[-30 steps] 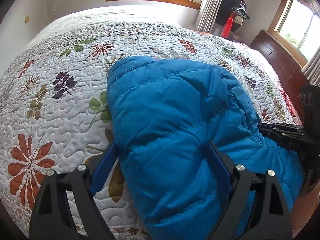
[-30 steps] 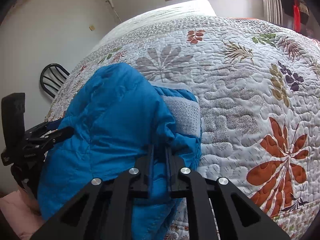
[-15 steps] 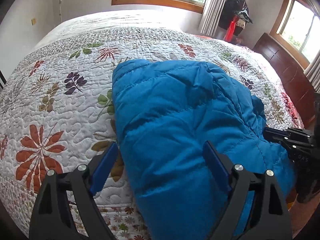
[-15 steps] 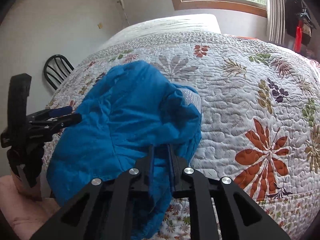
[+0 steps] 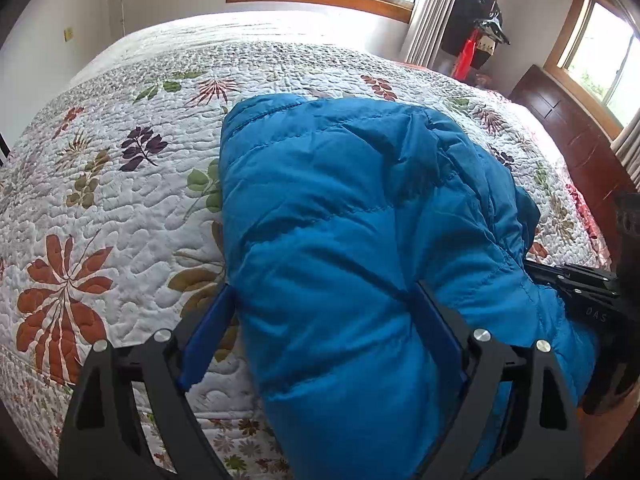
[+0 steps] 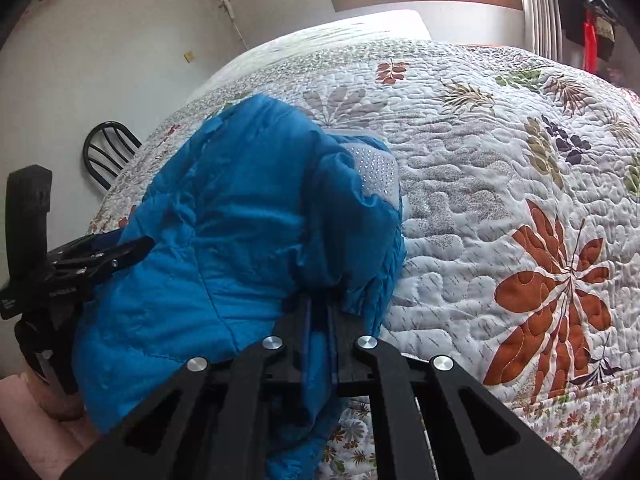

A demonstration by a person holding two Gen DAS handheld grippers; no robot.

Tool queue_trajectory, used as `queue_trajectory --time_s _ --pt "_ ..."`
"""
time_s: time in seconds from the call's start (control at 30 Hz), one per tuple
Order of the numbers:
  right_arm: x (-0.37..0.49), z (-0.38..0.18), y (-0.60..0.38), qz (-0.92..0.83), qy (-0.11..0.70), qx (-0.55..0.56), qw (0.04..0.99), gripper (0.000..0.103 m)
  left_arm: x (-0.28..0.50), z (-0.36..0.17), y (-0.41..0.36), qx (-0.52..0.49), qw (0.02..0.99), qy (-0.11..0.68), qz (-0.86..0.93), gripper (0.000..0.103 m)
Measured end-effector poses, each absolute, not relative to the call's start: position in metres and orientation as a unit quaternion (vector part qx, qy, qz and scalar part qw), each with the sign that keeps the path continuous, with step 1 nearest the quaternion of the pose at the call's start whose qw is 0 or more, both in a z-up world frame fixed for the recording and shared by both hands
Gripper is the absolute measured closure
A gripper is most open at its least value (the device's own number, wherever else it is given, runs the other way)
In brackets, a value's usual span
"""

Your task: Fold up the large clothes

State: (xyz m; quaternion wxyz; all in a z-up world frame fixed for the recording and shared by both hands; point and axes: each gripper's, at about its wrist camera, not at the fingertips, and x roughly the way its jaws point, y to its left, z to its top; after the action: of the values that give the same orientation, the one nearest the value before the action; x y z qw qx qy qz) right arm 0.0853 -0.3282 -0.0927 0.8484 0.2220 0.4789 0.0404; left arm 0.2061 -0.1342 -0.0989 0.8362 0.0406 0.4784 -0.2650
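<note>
On the near edge of the bed (image 5: 120, 208), the blue padded jacket (image 5: 340, 220) lies bunched in a thick bundle over the floral quilt, its lower part spilling off the mattress towards the person. This looks like a fold in mid-carry, with both tools at the near end of the garment.

To do this step well, both ends of the gathered edge should travel together and land square on the layer below, so the puffy filling does not slide and skew the fold. The quilted shell looks slick, so a deep bite on the fabric is safer than a pinch at the very hem. The grey dotted lining (image 6: 380, 168) showing at the far corner should end up tucked inside, not exposed.

The right gripper (image 6: 318, 312) is clenched tight on a pinch of the jacket, blue cloth squeezed between its 2 fingers, and it points steeply down at the bundle. The left gripper (image 5: 320, 320) stands wide, its 2 blue pads (image 5: 208, 332) spread either side of the thick roll. The right pad presses into the padding, while the left one sits just beside the fabric's edge, so I judge it straddling, not gripping. It too angles steeply downward.
</note>
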Motion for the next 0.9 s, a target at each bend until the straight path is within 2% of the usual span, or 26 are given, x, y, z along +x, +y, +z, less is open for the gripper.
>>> queue_trajectory --time_s 0.07,0.13,0.17,0.2,0.37,0.73,0.9 --pt "0.079 -0.083 -0.335 0.053 0.471 0.243 0.847 0.088 0.207 -0.092 -0.125 0.029 0.827 0.490 -0.274 0.017" --pt "0.070 -0.072 -0.342 0.052 0.464 0.253 0.847 0.070 0.204 -0.085 -0.114 0.020 0.825 0.492 -0.276 0.017" --pt "0.067 -0.068 -0.345 0.038 0.466 0.249 0.848 0.047 0.204 -0.083 -0.108 0.020 0.822 0.496 -0.281 0.016" --pt "0.064 -0.065 -0.347 0.028 0.465 0.247 0.850 0.032 0.205 -0.081 -0.099 0.010 0.818 0.501 -0.284 0.016" --pt "0.065 -0.070 -0.353 0.065 0.473 0.291 0.829 0.026 0.213 -0.094 -0.076 -0.036 0.792 0.530 -0.301 0.013" --pt "0.081 -0.129 -0.366 0.116 0.476 0.405 0.772 0.017 0.226 -0.133 -0.089 -0.116 0.716 0.574 -0.379 0.006" --pt "0.088 -0.143 -0.361 0.134 0.471 0.412 0.768 0.017 0.218 -0.136 -0.115 -0.085 0.723 0.562 -0.392 0.002"
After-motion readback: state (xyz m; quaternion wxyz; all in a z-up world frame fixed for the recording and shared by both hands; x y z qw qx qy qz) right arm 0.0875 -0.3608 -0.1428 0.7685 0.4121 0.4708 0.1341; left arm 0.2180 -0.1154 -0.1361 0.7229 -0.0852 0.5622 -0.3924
